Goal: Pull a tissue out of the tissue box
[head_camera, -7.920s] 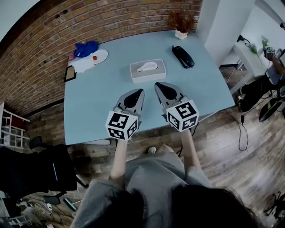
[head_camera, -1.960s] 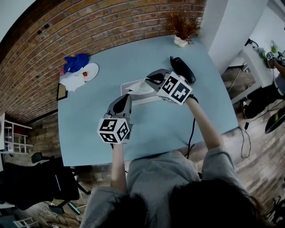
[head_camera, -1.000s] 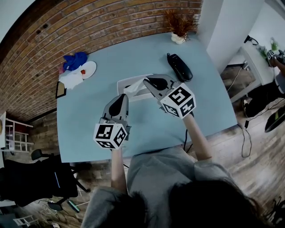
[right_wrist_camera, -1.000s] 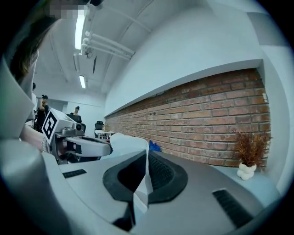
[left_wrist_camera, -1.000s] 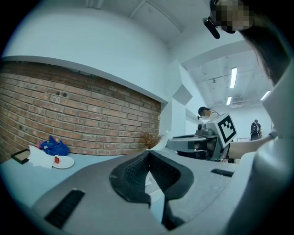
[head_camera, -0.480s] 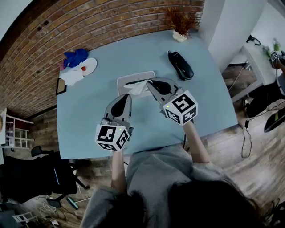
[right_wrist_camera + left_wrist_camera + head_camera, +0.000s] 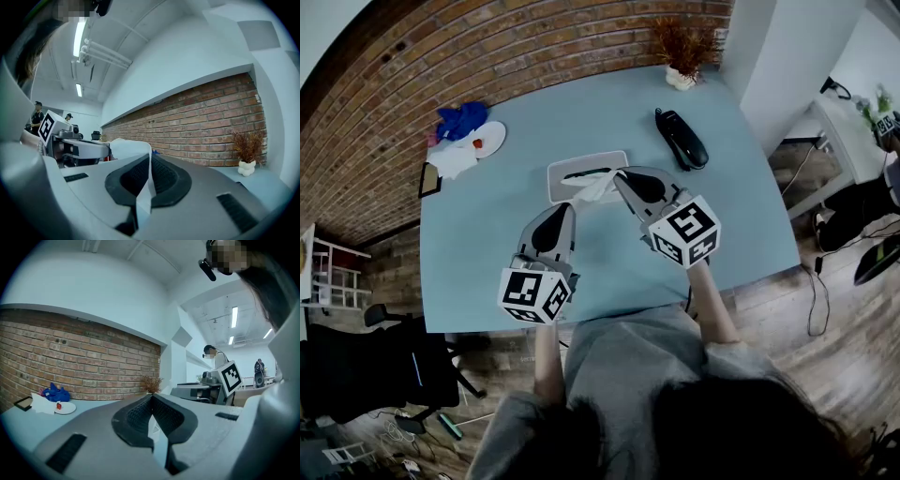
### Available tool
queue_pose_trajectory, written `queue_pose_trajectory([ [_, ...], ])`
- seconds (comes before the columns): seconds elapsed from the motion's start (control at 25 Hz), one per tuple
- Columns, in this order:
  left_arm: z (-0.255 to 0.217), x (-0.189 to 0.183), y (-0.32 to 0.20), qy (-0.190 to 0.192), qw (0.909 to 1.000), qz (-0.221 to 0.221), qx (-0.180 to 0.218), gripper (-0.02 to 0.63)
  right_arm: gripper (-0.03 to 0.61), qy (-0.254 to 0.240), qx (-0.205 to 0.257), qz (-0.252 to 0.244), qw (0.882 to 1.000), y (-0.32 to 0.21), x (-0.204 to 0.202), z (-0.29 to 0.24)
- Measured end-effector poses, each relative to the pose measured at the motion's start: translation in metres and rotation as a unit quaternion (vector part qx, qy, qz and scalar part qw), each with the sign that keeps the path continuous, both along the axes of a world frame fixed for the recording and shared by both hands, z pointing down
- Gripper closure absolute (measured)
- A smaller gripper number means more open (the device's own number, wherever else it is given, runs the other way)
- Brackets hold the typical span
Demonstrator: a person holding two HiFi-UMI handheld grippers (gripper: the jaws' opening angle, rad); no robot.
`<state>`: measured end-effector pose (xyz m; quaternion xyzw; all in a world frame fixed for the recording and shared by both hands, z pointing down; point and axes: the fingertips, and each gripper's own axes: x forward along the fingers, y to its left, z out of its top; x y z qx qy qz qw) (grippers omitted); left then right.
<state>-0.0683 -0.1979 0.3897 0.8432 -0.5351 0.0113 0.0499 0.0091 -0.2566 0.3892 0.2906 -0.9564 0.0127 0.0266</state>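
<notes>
A white tissue (image 7: 127, 149) is pinched between the fingers of the right gripper (image 7: 149, 158), which are pressed together, just over the tissue box (image 7: 567, 169) on the blue table (image 7: 478, 234). The jaws of the left gripper (image 7: 151, 398) are closed, with nothing held.

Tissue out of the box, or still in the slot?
Mostly out: the right tongs are shut on the tissue, which hangs over the tissue box; whether its tail clears the slot, cannot tell.
</notes>
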Motion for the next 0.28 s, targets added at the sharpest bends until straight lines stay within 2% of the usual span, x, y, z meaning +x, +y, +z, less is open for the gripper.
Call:
queue_pose_trajectory([
  [0.28, -0.0012, -0.0028, 0.0013, 0.000, 1.0000, -0.005, 0.001, 0.611, 0.578, -0.010, -0.003, -0.001, 1.000, 0.0065, 0.0073, -0.0001],
])
